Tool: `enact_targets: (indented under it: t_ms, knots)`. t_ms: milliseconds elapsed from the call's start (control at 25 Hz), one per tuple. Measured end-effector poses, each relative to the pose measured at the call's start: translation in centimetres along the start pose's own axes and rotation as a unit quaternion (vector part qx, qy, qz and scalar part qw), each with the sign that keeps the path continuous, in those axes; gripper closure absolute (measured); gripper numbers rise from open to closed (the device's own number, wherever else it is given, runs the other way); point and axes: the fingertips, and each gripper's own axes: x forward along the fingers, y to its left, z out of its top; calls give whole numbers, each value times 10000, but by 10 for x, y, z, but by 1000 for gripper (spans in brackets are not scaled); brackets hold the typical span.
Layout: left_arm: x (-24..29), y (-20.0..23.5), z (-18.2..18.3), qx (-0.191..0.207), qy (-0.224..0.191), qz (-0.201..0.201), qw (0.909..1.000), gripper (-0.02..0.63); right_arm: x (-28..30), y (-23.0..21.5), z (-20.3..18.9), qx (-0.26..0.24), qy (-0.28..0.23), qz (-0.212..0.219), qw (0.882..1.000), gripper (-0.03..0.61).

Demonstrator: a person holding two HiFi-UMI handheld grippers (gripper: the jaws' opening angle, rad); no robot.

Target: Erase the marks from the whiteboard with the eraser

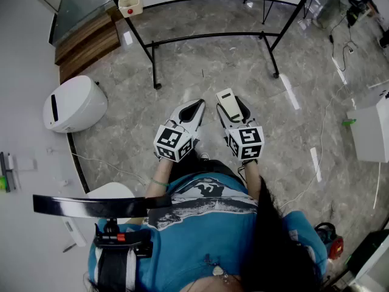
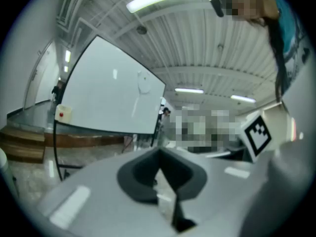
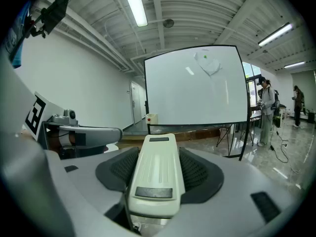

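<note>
The whiteboard (image 3: 197, 85) stands upright on a black frame a few steps ahead, with a small green dot and a faint scribble (image 3: 207, 63) near its top. A cream eraser (image 3: 157, 174) sits lengthwise between the dark pads of my right gripper (image 3: 157, 157), which is shut on it. In the head view the eraser (image 1: 227, 103) sticks out past the right gripper (image 1: 234, 106). My left gripper (image 1: 194, 108) is beside it, jaws together and holding nothing. The left gripper view shows the whiteboard (image 2: 108, 98) tilted, with my left gripper (image 2: 160, 157) pointing toward it.
The board's black stand legs (image 1: 155, 59) spread over the marble floor. A small white box with a red dot (image 1: 129, 5) hangs at the frame's left. A white rounded device (image 1: 73, 104) sits by the left wall. People (image 3: 266, 110) stand at the far right, and cables (image 1: 340, 72) lie on the floor.
</note>
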Motion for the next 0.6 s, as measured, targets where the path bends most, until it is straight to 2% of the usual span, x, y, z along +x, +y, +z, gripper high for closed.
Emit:
enact_targets:
  t_ms: [320, 600]
  knots:
    - [43, 18, 8, 12, -5, -155, 9999, 611, 22, -35, 2, 172, 13, -163, 9997, 314]
    - [107, 72, 13, 43, 31, -409, 9991, 611, 87, -76, 16, 249, 2, -398, 9989, 314]
